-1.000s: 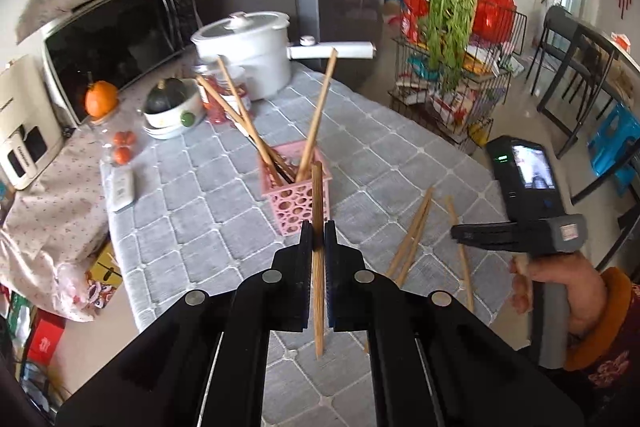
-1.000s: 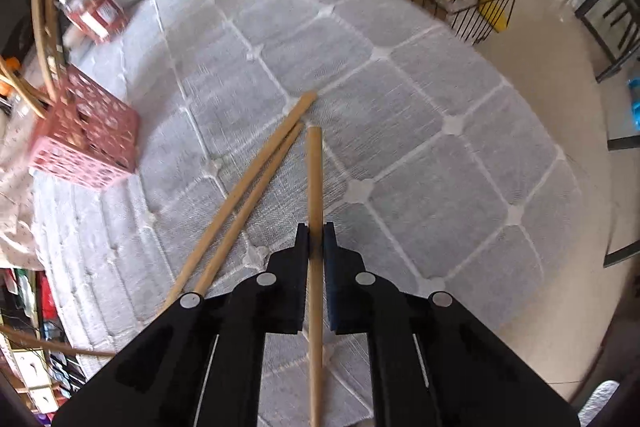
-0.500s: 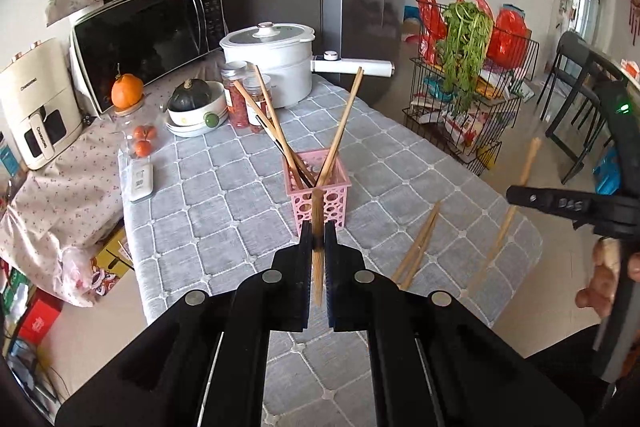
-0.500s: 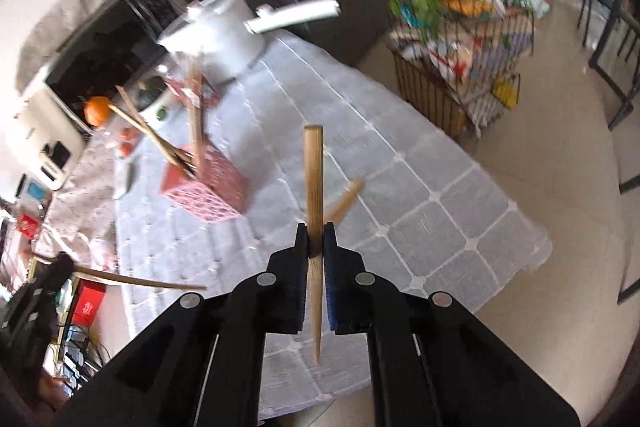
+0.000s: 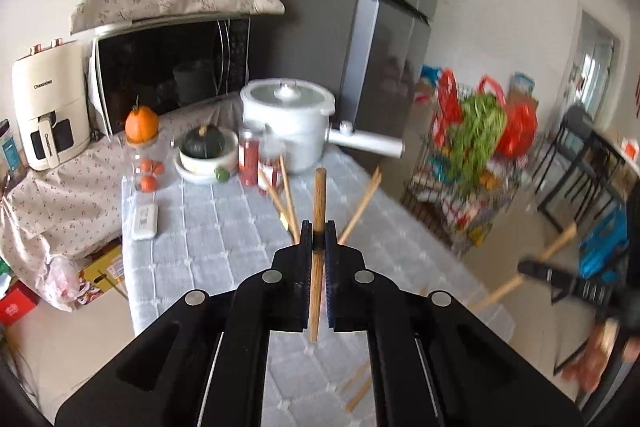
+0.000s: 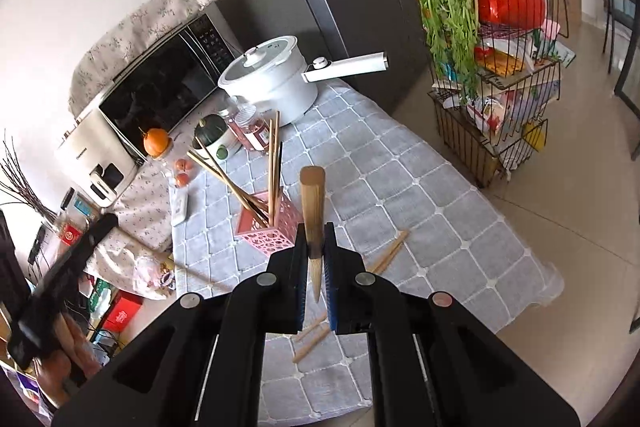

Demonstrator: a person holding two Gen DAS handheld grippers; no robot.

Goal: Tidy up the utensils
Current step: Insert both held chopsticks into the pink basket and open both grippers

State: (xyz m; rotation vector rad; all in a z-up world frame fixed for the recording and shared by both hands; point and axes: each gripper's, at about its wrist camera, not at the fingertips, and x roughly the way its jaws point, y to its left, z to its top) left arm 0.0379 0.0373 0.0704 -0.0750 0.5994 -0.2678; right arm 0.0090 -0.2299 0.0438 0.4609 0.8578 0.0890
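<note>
My left gripper (image 5: 318, 227) is shut on a wooden chopstick (image 5: 319, 203), held upright above the table. My right gripper (image 6: 315, 227) is shut on another wooden chopstick (image 6: 312, 203), also raised over the table; it shows blurred at the right of the left wrist view (image 5: 560, 279). A pink perforated holder (image 6: 268, 227) stands on the grey tablecloth with several chopsticks (image 6: 273, 163) leaning in it. In the left wrist view only the holder's chopstick ends (image 5: 289, 195) show behind my fingers. Two loose chopsticks (image 6: 386, 257) lie on the cloth right of the holder.
A white pot with a long handle (image 6: 272, 83), red jars (image 6: 256, 131), a bowl with a squash (image 5: 206, 151), an orange on a jar (image 5: 141, 125) and a remote (image 5: 144, 221) sit at the table's far side. A microwave (image 5: 168, 71) stands behind. A wire rack (image 6: 496, 99) stands to the right.
Both grippers have lifted higher and tilted up with their chopsticks. The holder has slipped behind my left fingers. The right gripper's view now takes in the whole table.
</note>
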